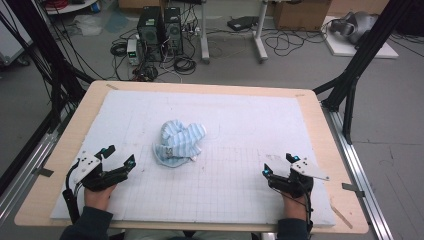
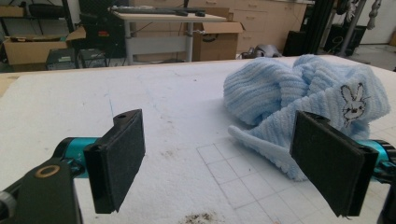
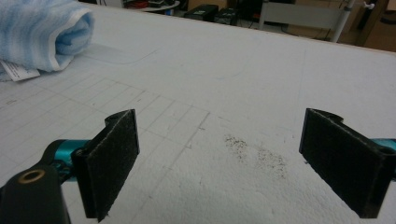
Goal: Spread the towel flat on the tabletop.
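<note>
**While the towel waits crumpled, both grippers stand ready at the near edge**

Since neither hand has touched anything yet, you are at the very start: the approach to the blue striped towel (image 1: 178, 141), which lies bunched in a loose heap near the middle of the white padded surface (image 1: 240, 120), a little left of centre. Your left gripper (image 1: 118, 159) rests low at the near left, and your right gripper (image 1: 278, 165) sits at the near right, well apart from the cloth.

Both sets of fingers are spread wide with nothing between them. In the left gripper view the two black pads frame bare mat, with the towel (image 2: 303, 98) just ahead and to the right, its rabbit patch (image 2: 351, 103) facing you and a flat hem lying on the grid lines. In the right gripper view the towel (image 3: 39, 35) sits far off at the upper left, a white care label (image 3: 17, 71) poking out beneath a rolled edge.

The left hand looks best placed to go first. The next move likely calls for you to bring its fingers forward and slightly right, drop one pad under that flat hem and close on a single layer. The right hand has farther to travel; aim it at the rolled edge near the label, so that you can draw the cloth open between both grips.
</note>
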`<state>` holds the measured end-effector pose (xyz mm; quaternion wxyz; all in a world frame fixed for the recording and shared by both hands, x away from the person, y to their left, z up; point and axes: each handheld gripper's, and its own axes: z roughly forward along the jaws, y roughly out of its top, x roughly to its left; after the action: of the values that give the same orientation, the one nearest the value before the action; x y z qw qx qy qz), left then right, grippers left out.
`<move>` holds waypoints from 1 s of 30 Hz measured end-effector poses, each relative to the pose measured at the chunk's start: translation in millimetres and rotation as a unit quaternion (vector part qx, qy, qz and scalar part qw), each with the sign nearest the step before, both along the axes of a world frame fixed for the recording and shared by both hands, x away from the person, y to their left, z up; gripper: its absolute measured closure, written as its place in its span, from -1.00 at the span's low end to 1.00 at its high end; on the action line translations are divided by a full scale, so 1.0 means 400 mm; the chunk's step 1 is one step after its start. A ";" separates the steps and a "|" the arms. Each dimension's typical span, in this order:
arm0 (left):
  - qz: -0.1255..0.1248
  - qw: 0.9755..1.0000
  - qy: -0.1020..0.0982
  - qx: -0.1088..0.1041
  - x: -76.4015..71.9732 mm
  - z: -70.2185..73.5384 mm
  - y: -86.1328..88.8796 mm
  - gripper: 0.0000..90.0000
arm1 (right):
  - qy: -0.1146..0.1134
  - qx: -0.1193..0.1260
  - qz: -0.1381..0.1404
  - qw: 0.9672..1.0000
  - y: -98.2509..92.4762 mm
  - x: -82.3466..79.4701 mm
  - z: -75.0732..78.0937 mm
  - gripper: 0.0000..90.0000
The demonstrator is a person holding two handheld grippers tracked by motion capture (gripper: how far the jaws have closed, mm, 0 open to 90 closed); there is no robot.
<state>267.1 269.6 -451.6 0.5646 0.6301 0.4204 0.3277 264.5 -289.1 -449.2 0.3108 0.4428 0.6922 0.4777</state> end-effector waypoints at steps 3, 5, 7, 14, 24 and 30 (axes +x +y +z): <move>-0.001 1.000 -0.003 0.000 -0.001 0.000 -0.001 -0.59 | -0.004 -0.002 0.001 1.000 0.001 -0.002 0.000 -0.75; -0.002 1.000 -0.005 0.002 -0.002 0.000 -0.003 -0.59 | -0.006 -0.003 -0.001 1.000 0.003 -0.004 0.000 -0.75; -0.002 1.000 -0.008 0.006 -0.003 0.000 -0.004 -0.59 | -0.005 -0.005 -0.001 1.000 0.003 -0.003 0.000 -0.75; -0.002 1.000 -0.007 -0.003 -0.003 -0.001 0.000 -0.59 | -0.005 0.000 -0.002 1.000 0.000 -0.002 0.000 -0.75; -0.003 1.000 -0.007 -0.001 -0.003 -0.001 0.000 -0.59 | -0.003 0.002 -0.002 1.000 0.000 -0.003 0.000 -0.75; -0.001 1.000 -0.005 -0.005 -0.003 -0.001 0.000 -0.59 | -0.011 0.001 0.000 1.000 -0.002 -0.003 0.000 -0.75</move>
<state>266.0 269.8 -451.8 0.5702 0.6261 0.4184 0.3283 263.1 -290.1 -449.3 0.3176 0.4375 0.6885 0.4833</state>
